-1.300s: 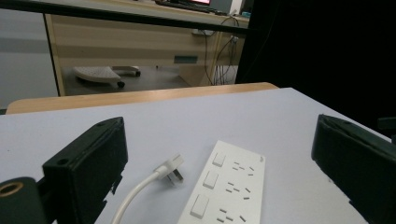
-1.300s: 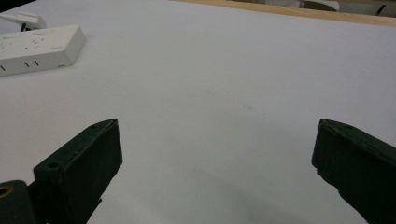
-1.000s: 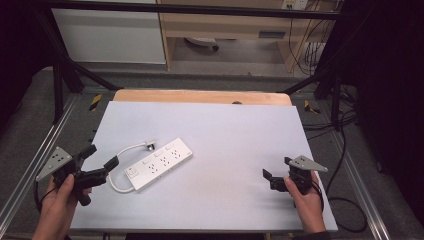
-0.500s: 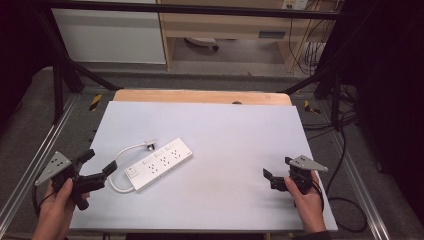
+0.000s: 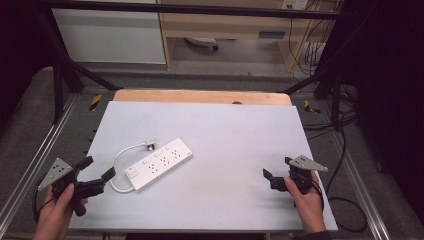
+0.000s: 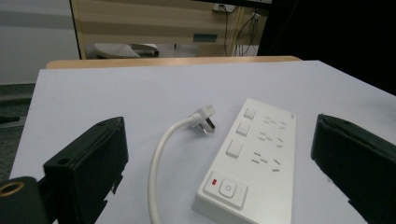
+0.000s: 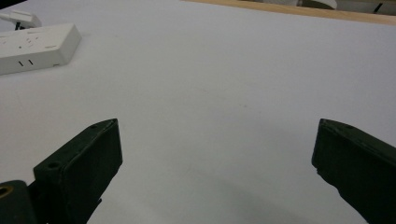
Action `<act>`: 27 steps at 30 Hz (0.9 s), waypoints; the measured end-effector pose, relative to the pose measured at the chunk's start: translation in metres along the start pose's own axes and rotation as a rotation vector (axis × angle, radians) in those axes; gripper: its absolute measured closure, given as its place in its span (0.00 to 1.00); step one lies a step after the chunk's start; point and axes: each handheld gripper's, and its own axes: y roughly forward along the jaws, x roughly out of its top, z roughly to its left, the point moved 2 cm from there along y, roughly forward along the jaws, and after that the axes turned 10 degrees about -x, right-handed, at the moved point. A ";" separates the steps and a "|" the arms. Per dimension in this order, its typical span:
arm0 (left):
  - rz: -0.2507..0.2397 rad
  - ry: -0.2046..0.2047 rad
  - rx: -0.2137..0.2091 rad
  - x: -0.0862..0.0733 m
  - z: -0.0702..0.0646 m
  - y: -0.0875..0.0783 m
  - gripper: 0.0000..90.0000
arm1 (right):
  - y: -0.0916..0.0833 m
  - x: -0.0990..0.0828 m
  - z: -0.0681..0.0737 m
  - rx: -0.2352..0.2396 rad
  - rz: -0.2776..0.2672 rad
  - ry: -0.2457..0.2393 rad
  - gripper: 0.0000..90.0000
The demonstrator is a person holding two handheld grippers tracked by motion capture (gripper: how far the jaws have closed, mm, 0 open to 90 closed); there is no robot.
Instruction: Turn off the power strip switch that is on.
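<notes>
1. A white power strip (image 5: 159, 163) is lying flat on the table (image 5: 230, 135), in the left half, set at a slant.
2. Its white cable (image 5: 121, 159) is being looped around the near-left end, and the plug (image 5: 149, 145) is resting on the table just beside the strip's far side.
3. The left gripper (image 5: 96, 168) is being held over the near-left corner of the table, near the strip's switch end but not touching it.
4. Its jaws are being kept wide apart, with nothing between them; in the left gripper view the strip (image 6: 254, 163) and the plug (image 6: 205, 116) are seen ahead in the gap.
5. The right gripper (image 5: 277, 172) is being held at the near-right side of the table, well apart from the strip.
6. Its jaws are also spread and nothing is being grasped; in the right gripper view bare table (image 7: 224, 93) is lying between them, and the strip's end (image 7: 35, 45) is seen far off at the upper left.
</notes>
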 end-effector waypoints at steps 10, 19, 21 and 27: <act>0.073 0.017 0.007 -0.013 0.001 0.006 0.05 | 0.000 0.000 0.000 0.001 -0.001 0.000 0.02; 0.164 0.050 0.018 -0.025 -0.001 0.014 0.05 | 0.001 0.000 0.001 0.002 0.005 -0.005 0.02; 0.185 0.058 0.022 -0.028 0.000 0.015 0.05 | 0.001 0.000 0.000 0.002 0.005 -0.007 0.02; 0.253 0.065 0.016 -0.036 -0.001 0.019 0.05 | 0.003 -0.002 0.001 0.004 0.024 -0.010 0.02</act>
